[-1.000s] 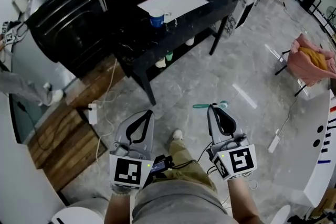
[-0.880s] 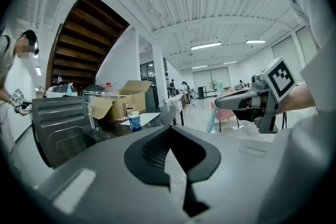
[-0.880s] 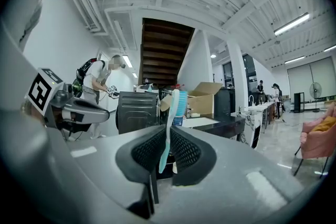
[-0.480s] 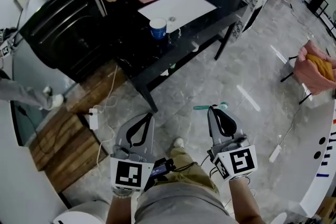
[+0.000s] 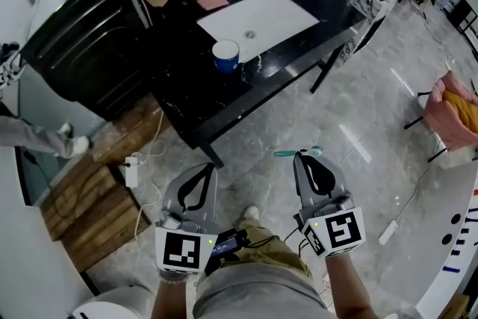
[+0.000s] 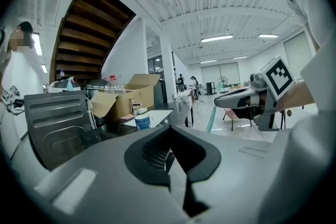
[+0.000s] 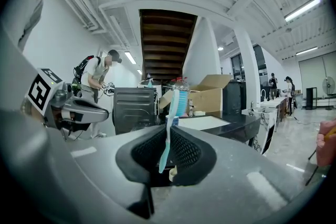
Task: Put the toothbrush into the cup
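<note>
Since the earlier frame the table (image 5: 187, 97) and cup (image 5: 225, 56) have been brought nearer in the head view, both grippers being carried toward them; the toothbrush (image 5: 284, 153) is clamped crosswise in the right gripper (image 5: 300, 155), still well apart from the cup; the left gripper (image 5: 211, 166) is closed on nothing; the cup could be tipped, or the toothbrush twisted loose, if the rim is struck on entry.

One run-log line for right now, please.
right claw: shut on toothbrush | left claw: shut, empty | cup: upright on black table, out ahead | toothbrush not yet in cup
</note>
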Tool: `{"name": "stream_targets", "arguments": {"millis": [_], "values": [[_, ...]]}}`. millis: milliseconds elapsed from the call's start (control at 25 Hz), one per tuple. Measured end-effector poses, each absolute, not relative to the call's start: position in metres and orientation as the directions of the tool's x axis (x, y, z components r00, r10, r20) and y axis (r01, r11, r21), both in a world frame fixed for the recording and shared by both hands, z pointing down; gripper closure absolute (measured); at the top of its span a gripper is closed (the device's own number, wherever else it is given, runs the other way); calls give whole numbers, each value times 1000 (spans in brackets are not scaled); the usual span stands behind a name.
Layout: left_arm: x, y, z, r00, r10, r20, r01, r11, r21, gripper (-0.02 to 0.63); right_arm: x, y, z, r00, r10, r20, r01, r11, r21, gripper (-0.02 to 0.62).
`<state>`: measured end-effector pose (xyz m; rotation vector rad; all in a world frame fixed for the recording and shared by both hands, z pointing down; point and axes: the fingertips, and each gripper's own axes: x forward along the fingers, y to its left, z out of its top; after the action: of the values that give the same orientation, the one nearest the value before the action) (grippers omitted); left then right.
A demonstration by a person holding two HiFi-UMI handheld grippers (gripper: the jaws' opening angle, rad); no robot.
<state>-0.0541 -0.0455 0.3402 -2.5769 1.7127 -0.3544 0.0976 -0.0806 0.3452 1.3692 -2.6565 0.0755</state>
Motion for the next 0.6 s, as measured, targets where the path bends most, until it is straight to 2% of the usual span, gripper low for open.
{"name": "stream_targets", "arguments": {"millis": [600], "values": [[-41, -77, 338, 351, -915, 201, -911, -383, -153, 593, 108, -115, 350, -581, -799, 154, -809, 587, -9, 571]]}}
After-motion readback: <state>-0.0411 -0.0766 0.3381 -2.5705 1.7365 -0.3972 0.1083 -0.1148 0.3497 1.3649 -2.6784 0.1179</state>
